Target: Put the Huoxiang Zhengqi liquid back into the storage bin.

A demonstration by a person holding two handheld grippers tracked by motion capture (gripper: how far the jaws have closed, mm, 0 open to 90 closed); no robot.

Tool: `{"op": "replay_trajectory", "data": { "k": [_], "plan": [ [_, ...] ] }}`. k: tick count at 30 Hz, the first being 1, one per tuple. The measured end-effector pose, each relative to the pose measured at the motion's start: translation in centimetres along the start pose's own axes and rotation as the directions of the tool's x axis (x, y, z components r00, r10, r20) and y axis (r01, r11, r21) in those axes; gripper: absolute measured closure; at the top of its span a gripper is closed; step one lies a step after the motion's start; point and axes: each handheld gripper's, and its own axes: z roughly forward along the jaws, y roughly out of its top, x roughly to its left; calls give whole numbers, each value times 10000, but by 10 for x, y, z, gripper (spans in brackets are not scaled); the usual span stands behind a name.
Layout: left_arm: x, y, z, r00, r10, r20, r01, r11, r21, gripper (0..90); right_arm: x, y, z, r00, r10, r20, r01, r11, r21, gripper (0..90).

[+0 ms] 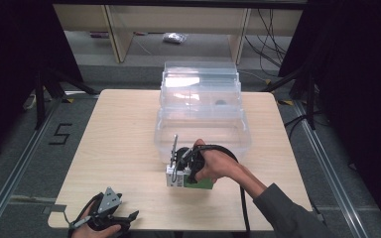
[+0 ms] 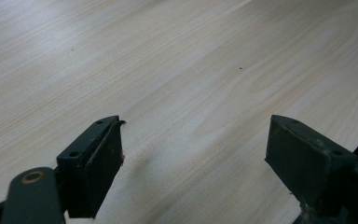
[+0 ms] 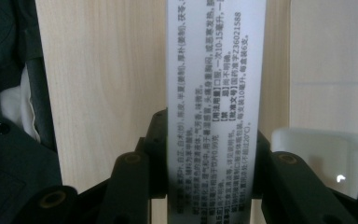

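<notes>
Risk — box (image 3: 214, 93) clamped in right gripper (image 3: 209, 154) sits near clear bin (image 1: 202, 130); clipping its near rim could twist it loose. Left gripper (image 2: 193, 154) released, empty.

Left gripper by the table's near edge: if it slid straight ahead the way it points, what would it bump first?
Probably nothing soon. The left gripper has its jaws open over the bare light wooden table, and its own view shows plain tabletop ahead as far as it reaches.
</notes>
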Motion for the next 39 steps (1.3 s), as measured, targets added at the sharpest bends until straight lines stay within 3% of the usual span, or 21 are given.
{"op": "replay_trajectory", "data": {
  "k": [7, 12, 13, 16, 17, 18, 21, 22, 27, 31, 34, 35, 39],
  "plan": [
    [1, 0, 0, 9999, 69, -86, -68, 9999, 96, 181, 1, -9, -5, 9996, 271, 18, -272, 9996, 118, 646],
    [1, 0, 0, 10000, 44, -84, -43, 10000, 79, 181, -1, -16, -8, 9999, 90, 91, -89, 9999, -106, 646],
    [0, 0, 0, 10000, -38, -51, 38, 10000, 5, 182, 0, -19, -11, 9996, 292, 34, -292, 9996, -21, 646],
    [0, 0, 0, 10000, -6, -88, 6, 10000, 73, 181, 0, -23, -13, 9996, 285, 30, -285, 9996, -39, 646],
    [1, 0, 0, 10000, 30, -93, -29, 10000, 77, 181, -2, -26, -13, 10000, 10, 41, -9, 9997, -261, 646],
    [1, 0, 1, 10000, 1, -92, -1, 10000, 65, 182, 0, -29, -18, 9992, 382, 97, -381, 9992, -104, 646],
    [0, 0, 2, 9999, -28, -97, 29, 10000, 39, 181, -4, -33, -21, 9999, -137, 103, 140, 9994, -308, 646],
    [0, 0, 1, 10000, -42, -72, 43, 10000, 77, 181, -2, -38, -27, 9994, 347, 77, -345, 9992, -208, 646],
    [0, 0, 1, 10000, -95, -14, 95, 9999, 75, 181, -4, -46, -35, 9996, 253, 153, -249, 9994, -252, 646],
    [0, 0, 2, 10000, -63, -68, 64, 10000, 72, 181, -4, -54, -43, 9988, 453, 197, -448, 9987, -263, 646],
    [-1, 0, 1, 9999, -162, -6, 162, 9999, -49, 181, -8, -60, -46, 9995, 32, 328, -19, 9992, -398, 646],
    [0, 0, 1, 10000, -72, -1, 72, 10000, 48, 181, -7, -62, -48, 9990, 335, 280, -324, 9987, -395, 646],
    [2, 0, 2, 9999, -107, -45, 107, 9999, 49, 181, -13, -70, -57, 9991, 210, 374, -189, 9983, -556, 646]
  ]
}}
